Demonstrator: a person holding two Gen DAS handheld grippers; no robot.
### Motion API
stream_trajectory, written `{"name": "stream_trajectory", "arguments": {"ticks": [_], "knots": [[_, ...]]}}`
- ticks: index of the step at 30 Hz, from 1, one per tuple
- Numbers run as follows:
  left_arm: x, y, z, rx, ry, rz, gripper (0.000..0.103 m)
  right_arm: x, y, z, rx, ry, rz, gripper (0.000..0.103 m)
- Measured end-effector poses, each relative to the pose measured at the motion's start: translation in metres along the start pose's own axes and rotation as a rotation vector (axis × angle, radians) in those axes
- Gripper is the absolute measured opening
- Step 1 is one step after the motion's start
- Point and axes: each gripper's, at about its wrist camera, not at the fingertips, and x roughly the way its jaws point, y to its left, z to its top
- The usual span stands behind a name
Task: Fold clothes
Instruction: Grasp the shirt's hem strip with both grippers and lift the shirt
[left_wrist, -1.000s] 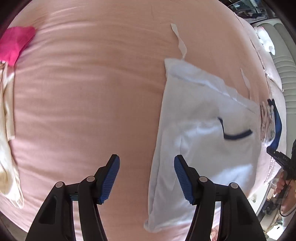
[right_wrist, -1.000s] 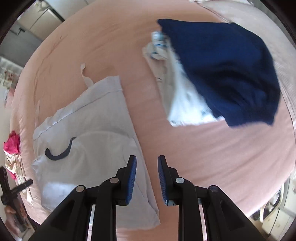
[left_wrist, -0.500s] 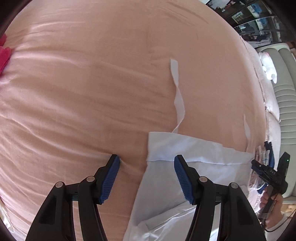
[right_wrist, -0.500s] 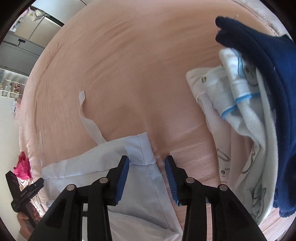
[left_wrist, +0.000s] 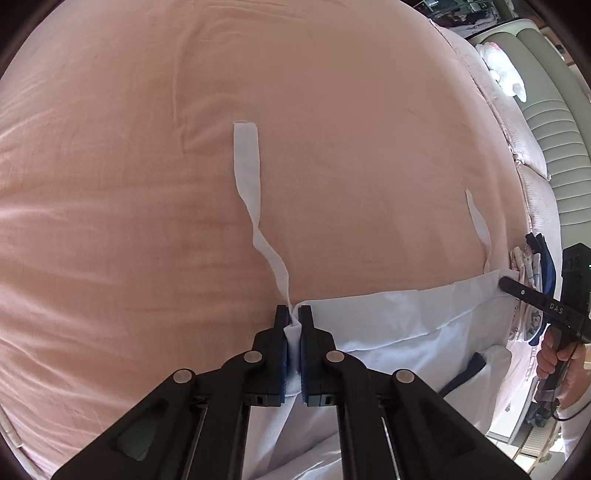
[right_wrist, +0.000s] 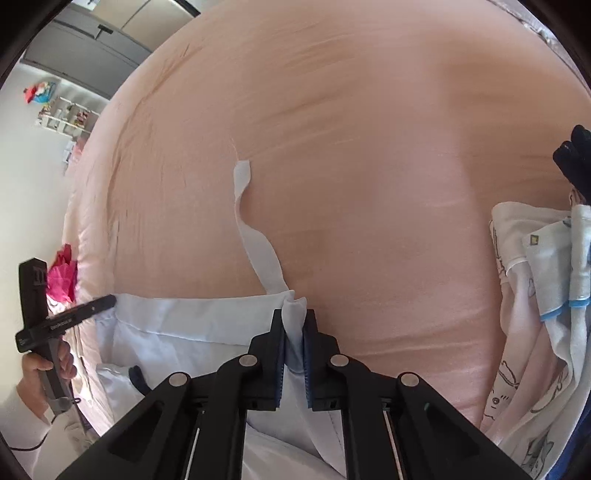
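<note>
Below, a pale blue garment (left_wrist: 388, 325) lies flat on a bed covered by a pink sheet (left_wrist: 147, 184), with its top hem running across the lower part of both wrist views. Left gripper (left_wrist: 294, 314): jaws pressed together, pinching one upper corner of the garment, where a bunched fold of the cloth rises between the blue pads. A white tie strap (left_wrist: 247, 162) leaves this corner and lies on the sheet, twisted once along its length. Right gripper (right_wrist: 294, 317): jaws likewise closed on the opposite upper corner, with a small tuft of cloth standing up between their tips. A second tie strap (right_wrist: 255, 240) runs from that corner across the sheet in a loose curve. Each gripper also appears at the edge of the other's view, held in a hand (left_wrist: 554, 354) at the far end of the hem. A dark blue trim (left_wrist: 461, 373) shows on the garment's front, just below the hem. Beside the right gripper, a heap of white printed clothes (right_wrist: 535, 295) with light blue edging rests on the sheet, and a dark navy piece (right_wrist: 576, 162) lies at its upper edge. A bright pink cloth (right_wrist: 61, 273) sits at the far side of the bed.
</note>
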Motion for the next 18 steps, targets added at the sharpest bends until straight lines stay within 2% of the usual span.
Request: {"name": "stream_trajectory", "arguments": {"ticks": [3,4,6,8,9,10,12,14,17,18], "knots": [[-0.033,-0.006,-0.009,0.097,-0.034,-0.012,0.004,-0.033,0.001,-0.010,-0.029,-0.080,0.095,0.006],[-0.048,-0.007,-0.014,0.133,-0.046,-0.017,0.004,-0.052,0.005,-0.023,-0.071,-0.104,0.125,0.006],[-0.077,-0.003,-0.023,0.175,-0.049,-0.051,0.004,-0.068,0.005,-0.037,-0.131,-0.093,0.142,0.006],[-0.072,-0.031,0.029,0.237,-0.033,-0.066,0.004,-0.082,0.008,-0.053,-0.185,-0.073,0.153,0.006],[-0.076,-0.025,0.015,0.275,-0.015,-0.063,0.004,-0.089,0.011,-0.062,-0.210,-0.060,0.156,0.006],[-0.072,0.014,-0.005,0.309,0.007,-0.057,0.004,-0.096,0.013,-0.071,-0.235,-0.047,0.158,0.006],[-0.035,-0.043,0.044,0.343,0.062,-0.059,0.004,-0.105,0.014,-0.085,-0.274,-0.021,0.161,0.006],[-0.061,-0.019,-0.013,0.355,0.118,-0.058,0.004,-0.108,0.015,-0.098,-0.301,0.014,0.166,0.006],[-0.069,-0.003,-0.065,0.361,0.183,-0.072,0.004,-0.110,0.010,-0.123,-0.304,0.068,0.174,0.006],[-0.067,-0.001,-0.074,0.342,0.194,-0.084,0.004,-0.107,0.008,-0.131,-0.307,0.083,0.167,0.006]]}}
